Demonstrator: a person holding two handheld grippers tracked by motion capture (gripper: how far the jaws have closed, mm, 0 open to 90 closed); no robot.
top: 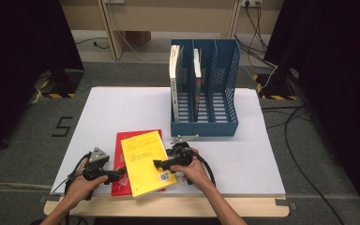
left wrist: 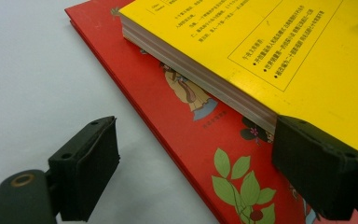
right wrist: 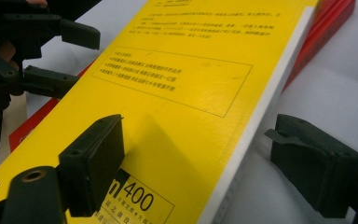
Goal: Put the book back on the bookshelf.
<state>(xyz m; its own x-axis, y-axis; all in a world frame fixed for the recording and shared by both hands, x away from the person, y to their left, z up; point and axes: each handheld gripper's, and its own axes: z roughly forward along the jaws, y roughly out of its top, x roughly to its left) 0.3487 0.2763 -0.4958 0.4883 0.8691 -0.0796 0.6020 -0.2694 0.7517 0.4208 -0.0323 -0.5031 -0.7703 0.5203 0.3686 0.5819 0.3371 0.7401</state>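
Because the yellow book [top: 146, 162] lies skewed on top of the red book [top: 122, 164] near the front edge of the white tabletop [top: 243, 154], the high view suggests it is being taken off the stack from both sides, probably for one of the slots of the blue file rack [top: 204, 89] standing farther back, where two books already stand upright. The left tongs [top: 117, 174] sit at the yellow book's left edge and the right tongs [top: 161, 164] at its right edge, each held in a hand at the tabletop's near side.

Seen from the left gripper view, the left tongs [left wrist: 214, 163] stand wide apart: one jaw rests over the bare tabletop [left wrist: 28, 70], the other sits at the yellow book's [left wrist: 284, 46] page edge, just above the red book [left wrist: 177, 116]. Nothing is pinched; I cannot tell whether that jaw touches the pages.

Seen from the right gripper view, the right tongs [right wrist: 214, 158] are spread wide and straddle the yellow book's [right wrist: 182, 93] white page edge, one jaw above the cover, the other beside it over the tabletop [right wrist: 335, 84]. They hold nothing yet, apparently lined up to close on the book's thickness.
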